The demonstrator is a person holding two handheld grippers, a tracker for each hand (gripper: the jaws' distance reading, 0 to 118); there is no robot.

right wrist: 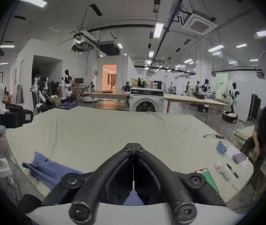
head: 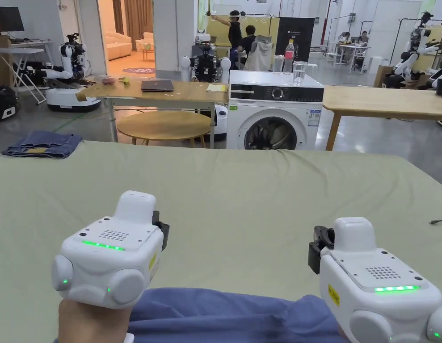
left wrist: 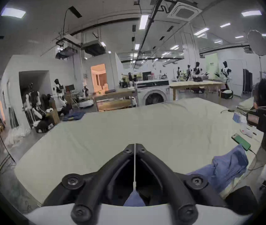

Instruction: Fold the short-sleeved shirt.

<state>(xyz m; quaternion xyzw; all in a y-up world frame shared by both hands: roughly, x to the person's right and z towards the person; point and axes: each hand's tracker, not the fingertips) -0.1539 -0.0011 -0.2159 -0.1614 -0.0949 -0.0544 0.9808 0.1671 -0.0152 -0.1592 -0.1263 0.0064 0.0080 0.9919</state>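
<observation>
Blue shirt (head: 224, 315), one; grippers, two.

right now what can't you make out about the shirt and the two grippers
- Blue shirt: head view, cut off by the bottom edge and hidden behind both gripper bodies, so its layout is unclear.
- Left gripper: left gripper view, fingers closed; whether they pinch shirt cloth cannot be told.
- Right gripper: right gripper view, same doubt.
- Shirt sleeves and collar: bunched and blurred in both gripper views.
</observation>
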